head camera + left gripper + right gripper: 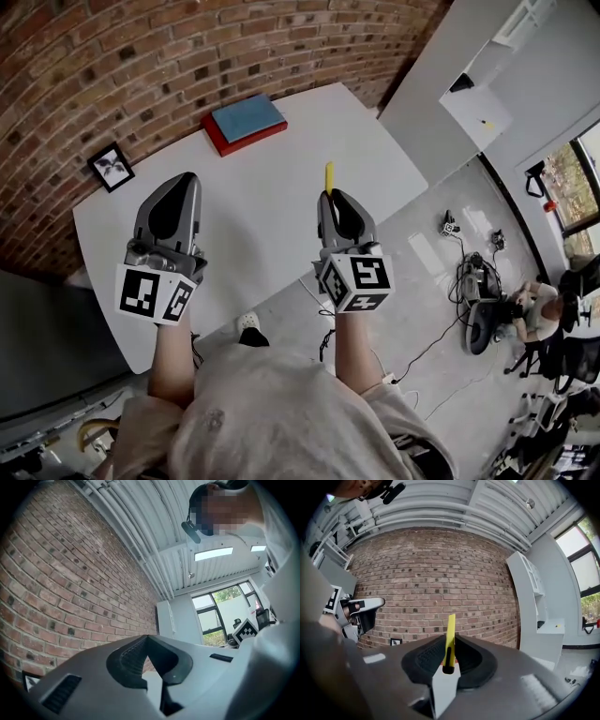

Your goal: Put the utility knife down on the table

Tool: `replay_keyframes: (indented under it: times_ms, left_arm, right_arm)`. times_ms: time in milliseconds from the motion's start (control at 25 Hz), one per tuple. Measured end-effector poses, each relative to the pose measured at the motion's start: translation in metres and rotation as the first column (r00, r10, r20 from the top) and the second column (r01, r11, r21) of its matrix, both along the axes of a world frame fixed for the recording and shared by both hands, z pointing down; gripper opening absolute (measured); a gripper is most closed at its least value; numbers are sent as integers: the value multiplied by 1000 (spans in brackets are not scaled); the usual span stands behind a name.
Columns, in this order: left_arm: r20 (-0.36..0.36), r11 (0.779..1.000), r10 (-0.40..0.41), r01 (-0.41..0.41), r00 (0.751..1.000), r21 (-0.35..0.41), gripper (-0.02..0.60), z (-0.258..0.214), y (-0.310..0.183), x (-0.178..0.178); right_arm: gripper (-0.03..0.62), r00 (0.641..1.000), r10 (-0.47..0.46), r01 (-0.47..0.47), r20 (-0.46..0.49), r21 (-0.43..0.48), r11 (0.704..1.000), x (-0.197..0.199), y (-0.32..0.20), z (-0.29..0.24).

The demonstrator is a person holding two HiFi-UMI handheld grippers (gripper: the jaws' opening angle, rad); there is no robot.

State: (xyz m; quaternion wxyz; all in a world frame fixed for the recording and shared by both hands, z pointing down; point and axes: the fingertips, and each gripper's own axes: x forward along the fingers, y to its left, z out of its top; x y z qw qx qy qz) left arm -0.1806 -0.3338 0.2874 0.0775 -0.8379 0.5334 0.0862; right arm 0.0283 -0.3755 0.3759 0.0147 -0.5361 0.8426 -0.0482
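A white table (253,206) stands against a curved red brick wall (141,66), seen steeply from above by a camera on the person's head. At the table's far end lies a flat red object with a blue top (246,123); it may be a tray or a box, the view is too small to tell. A small black-framed picture (111,166) leans near the wall at the table's left corner. To the right is grey floor with loose cables, and farther off a seated person (539,309).

The person's two bare forearms reach forward from the bottom of the view, each hand holding a grey gripper with a cube of square markers at its base.

The right gripper (330,194) is over the near right part of the table. Its jaws are clamped on a yellow utility knife (329,176), which sticks out past the jaw tips toward the wall. In the right gripper view the knife (449,641) stands upright between the two black ribbed pads (429,656), its dark lower end sitting in the gap and its yellow body rising above the jaw tips against the brick wall. The knife appears to be held above the table, not resting on it.

The left gripper (185,178) is over the near left part of the table, well apart from the right one. In the left gripper view its jaw tips meet, with nothing between them.
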Motion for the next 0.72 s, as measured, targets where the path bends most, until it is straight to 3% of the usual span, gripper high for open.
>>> replay_keyframes:
  times_ms: [400,720]
  left_arm:
    - [-5,994,72,-72,997,-81,5,37,-59,-9]
    - [-19,986,92,-94,996,-135,5,62,-84,-18]
  right_arm:
    - [69,998,4,-18,-59,-227,974,-27,-47,91]
    - [69,994,-11,-34,-113,-392,919,-38,-63,168]
